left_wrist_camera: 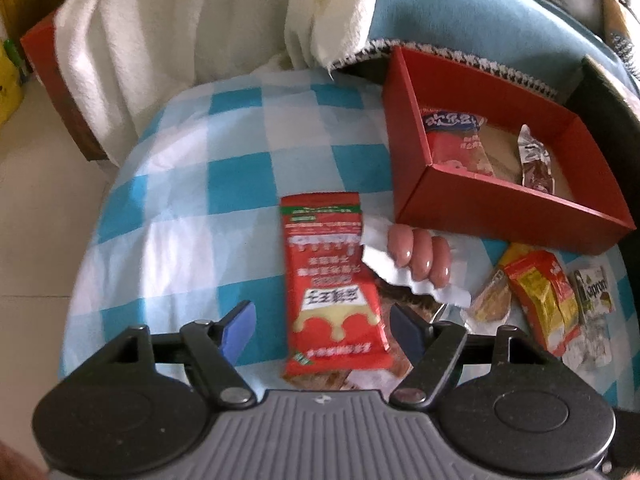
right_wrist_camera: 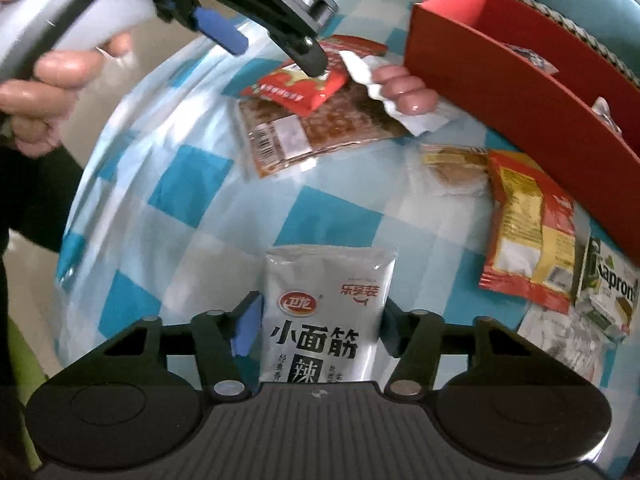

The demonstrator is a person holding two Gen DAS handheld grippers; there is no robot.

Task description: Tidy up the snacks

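Note:
My left gripper (left_wrist_camera: pixel 323 326) is open above a red snack packet (left_wrist_camera: pixel 332 280) that lies between its fingers on the checked cloth; it also shows in the right wrist view (right_wrist_camera: pixel 280 46) over the same packet (right_wrist_camera: pixel 300 86). My right gripper (right_wrist_camera: pixel 318 330) is open, with a silver snack packet (right_wrist_camera: pixel 326 320) lying between its fingers. A red box (left_wrist_camera: pixel 504 208) at the right holds two packets. A pack of sausages (left_wrist_camera: pixel 416 256) lies beside the box.
A clear brown packet (right_wrist_camera: pixel 320 132) lies under the red one. A red-yellow packet (right_wrist_camera: pixel 528 228), a small cake (right_wrist_camera: pixel 454 170) and a white-green packet (right_wrist_camera: pixel 610 292) lie at the right. A white towel (left_wrist_camera: pixel 180 60) hangs behind the table.

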